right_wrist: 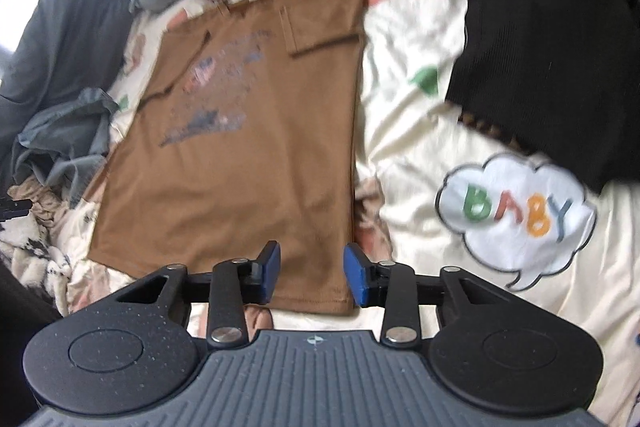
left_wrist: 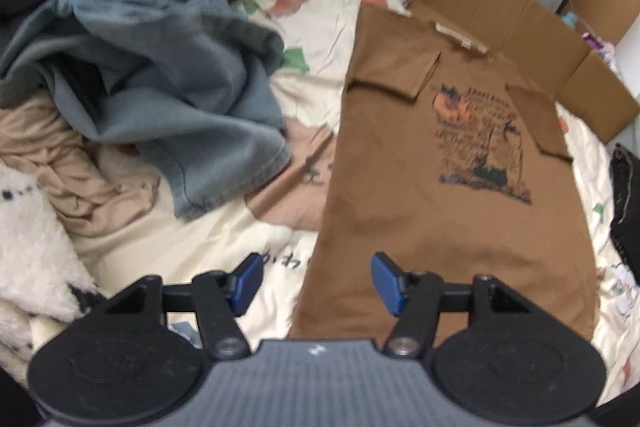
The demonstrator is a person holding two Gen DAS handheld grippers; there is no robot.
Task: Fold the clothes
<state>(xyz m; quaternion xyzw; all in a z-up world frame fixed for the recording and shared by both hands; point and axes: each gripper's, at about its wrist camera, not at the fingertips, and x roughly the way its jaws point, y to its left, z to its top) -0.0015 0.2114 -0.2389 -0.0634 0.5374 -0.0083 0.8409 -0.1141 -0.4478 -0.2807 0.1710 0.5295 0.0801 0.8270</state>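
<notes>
The brown T-shirt [left_wrist: 440, 195] lies flat on the cream printed bedsheet [left_wrist: 152, 247], and in the left wrist view its long axis runs from the hem at 6 o'clock up to the collar near 12, leaning slightly toward 1 o'clock. Both sleeves are already folded in over the body, so the shirt reads as a long rectangle. A dark and orange print sits on the chest with lines of lettering, too blurred to read. In the right wrist view the same shirt [right_wrist: 248, 155] tilts the other way, hem at 6, collar toward 12. The left gripper [left_wrist: 316, 283] hangs over the hem's near left corner, fingers apart with cloth edge and sheet between them, nothing pinched. The right gripper [right_wrist: 310, 275] sits over the near right corner of the hem, blue pads parted and not pressing the fabric. At 3 o'clock from it a white cloud on the sheet spells "BABY" [right_wrist: 516, 215] in coloured letters; a folded black garment [right_wrist: 548, 67] lies at 2 o'clock. A grey-blue heap of clothes [left_wrist: 168, 87] is at 10 o'clock in the left view, flattened cardboard [left_wrist: 500, 7] at 1.
</notes>
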